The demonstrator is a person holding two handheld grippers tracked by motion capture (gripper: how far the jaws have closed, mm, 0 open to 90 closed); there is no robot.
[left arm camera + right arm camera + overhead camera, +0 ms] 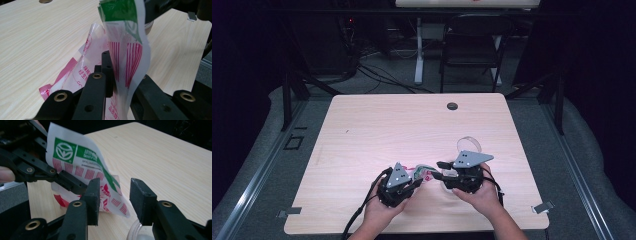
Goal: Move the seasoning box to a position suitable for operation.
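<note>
A thin plastic bag [422, 173] printed with red stripes and a green band hangs between my two grippers near the table's front edge. My left gripper [416, 183] is shut on it; in the left gripper view the bag [120, 25] rises upright out of the pinched jaws [123, 75]. My right gripper [438, 170] faces it from the right with its jaws apart. In the right gripper view the bag [82, 162] hangs from the left gripper [66, 181], and its lower corner dips into the gap of my open right gripper [113, 193] without being pressed.
A clear round plastic piece [468, 145] lies just behind the right gripper, and a clear rim [136, 232] shows under its jaws. A cable hole [452, 106] sits at the table's far edge. A folding chair [474, 45] stands beyond the table.
</note>
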